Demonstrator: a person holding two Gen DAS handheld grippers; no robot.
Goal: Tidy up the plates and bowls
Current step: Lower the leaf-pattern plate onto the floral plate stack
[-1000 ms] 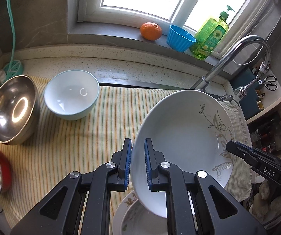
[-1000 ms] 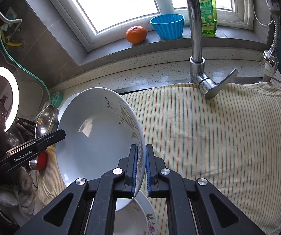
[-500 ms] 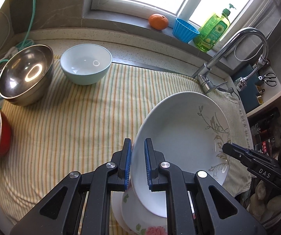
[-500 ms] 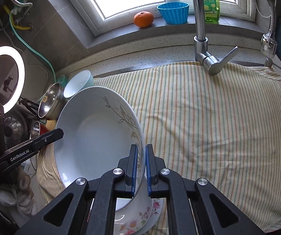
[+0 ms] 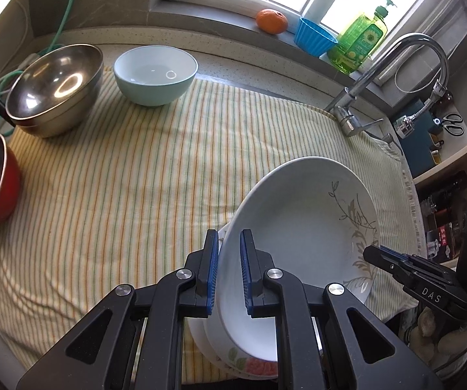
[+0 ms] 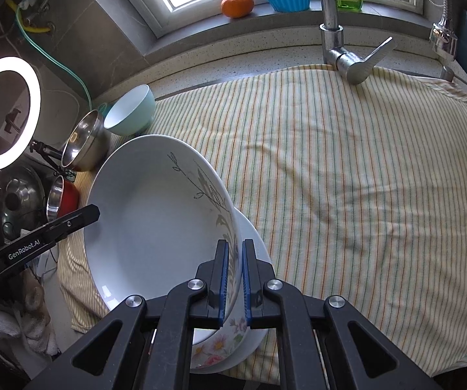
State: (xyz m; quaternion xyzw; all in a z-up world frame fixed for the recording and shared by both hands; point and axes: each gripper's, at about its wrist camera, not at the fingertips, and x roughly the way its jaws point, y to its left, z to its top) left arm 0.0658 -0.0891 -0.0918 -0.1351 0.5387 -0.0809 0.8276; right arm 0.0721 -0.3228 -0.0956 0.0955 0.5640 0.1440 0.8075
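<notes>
So: stacking step | both grippers, left (image 5: 228, 269) and right (image 6: 233, 279), fingers clamped on bowl (image 5: 304, 227) rim | bowl tilted over plates (image 6: 233, 351) at tabletop's near edge | next: level, lower, release

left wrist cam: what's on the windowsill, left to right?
orange → blue cup → green soap bottle

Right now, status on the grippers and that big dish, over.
Left gripper and right gripper both shut on white dish, opposite rims. Dish tilted, just above floral plate stack. Nothing between them; bowls far off on cloth.
</notes>
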